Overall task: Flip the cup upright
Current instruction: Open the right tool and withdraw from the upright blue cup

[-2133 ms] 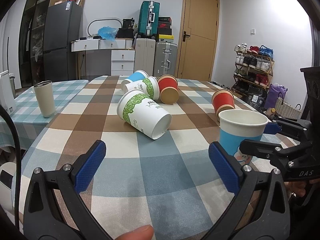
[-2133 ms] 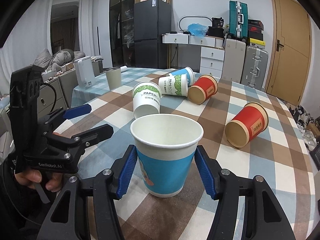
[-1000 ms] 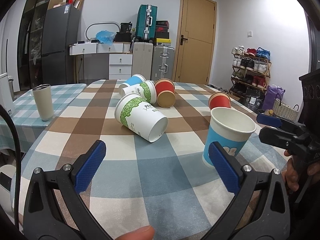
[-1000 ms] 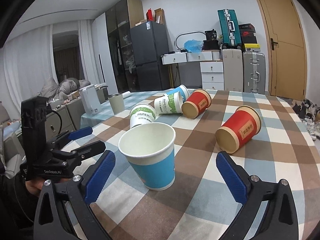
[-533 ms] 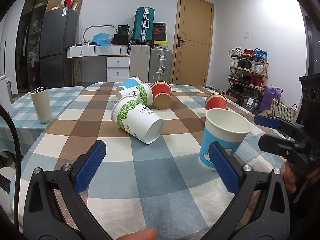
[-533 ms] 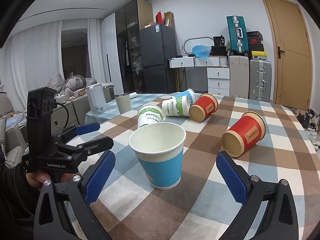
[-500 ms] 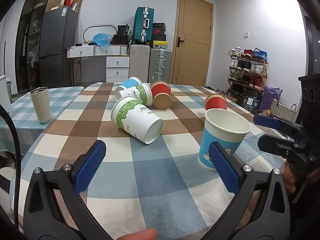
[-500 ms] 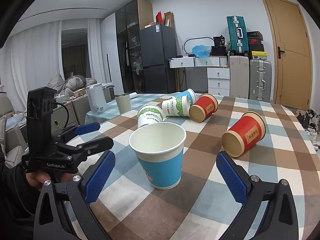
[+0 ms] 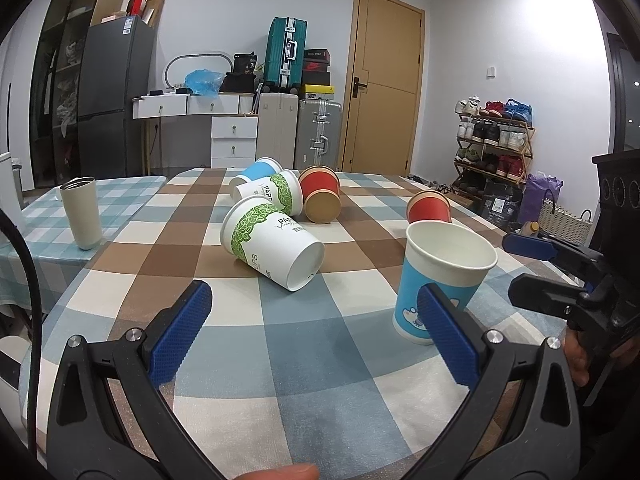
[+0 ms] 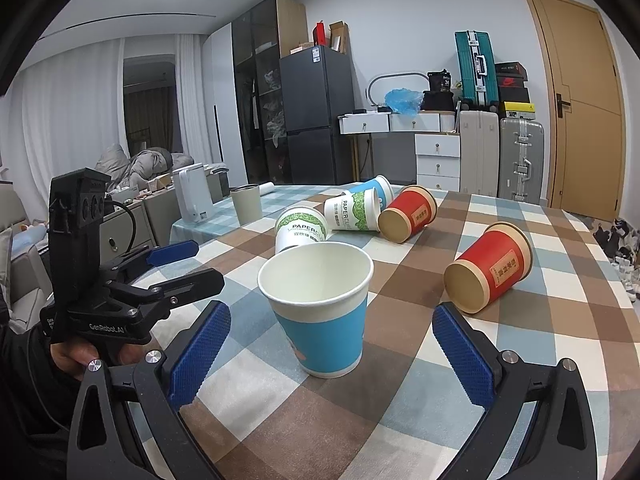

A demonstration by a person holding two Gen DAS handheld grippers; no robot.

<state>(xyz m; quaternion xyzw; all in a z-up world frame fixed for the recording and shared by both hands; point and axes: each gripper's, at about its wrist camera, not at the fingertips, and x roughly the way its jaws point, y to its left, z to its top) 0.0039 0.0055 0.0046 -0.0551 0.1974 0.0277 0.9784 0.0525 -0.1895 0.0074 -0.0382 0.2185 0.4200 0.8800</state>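
Observation:
A blue and white paper cup (image 10: 320, 312) stands upright on the checked tablecloth; it also shows in the left wrist view (image 9: 440, 280). My right gripper (image 10: 330, 354) is open, its pads well apart on either side of the cup and a little short of it. My left gripper (image 9: 316, 334) is open and empty over the table's near part, with the blue cup to its right. A green-leaf cup (image 9: 272, 242) lies on its side ahead of the left gripper.
More cups lie on their sides: a second green one (image 10: 352, 210), a blue one (image 10: 378, 188), a red one (image 10: 408, 214) at the back, another red one (image 10: 490, 266) at the right. A beige tumbler (image 9: 82, 212) stands on the left table. The other gripper (image 9: 568, 280) shows at the right.
The right gripper has let go of the blue cup, opened wide and drawn back from it. The cup stays upright. The left gripper has stayed open and barely moved.

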